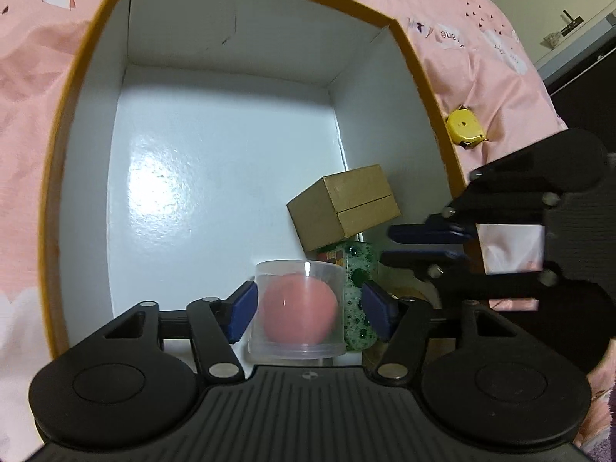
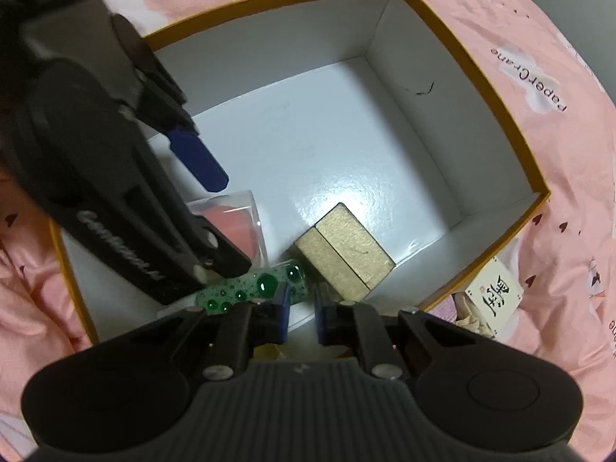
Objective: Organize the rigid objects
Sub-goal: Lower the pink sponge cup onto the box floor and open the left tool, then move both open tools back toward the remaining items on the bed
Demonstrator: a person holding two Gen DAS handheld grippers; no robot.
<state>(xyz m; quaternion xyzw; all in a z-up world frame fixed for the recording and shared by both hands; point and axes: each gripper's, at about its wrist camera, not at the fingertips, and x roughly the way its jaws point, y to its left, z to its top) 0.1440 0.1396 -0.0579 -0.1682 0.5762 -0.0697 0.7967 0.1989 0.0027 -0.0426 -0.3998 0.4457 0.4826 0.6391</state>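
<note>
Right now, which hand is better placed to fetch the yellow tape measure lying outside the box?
Right, probably. The right gripper is shut and empty at the box's right wall, the side where the yellow tape measure lies. The left gripper stands open around the clear container inside the box.

Most of the white box floor (image 2: 308, 146) lies bare and open. The near corner is crowded: wooden block (image 2: 346, 254), clear container (image 1: 296, 308) and, seemingly, a green-spotted piece (image 2: 254, 288).
</note>
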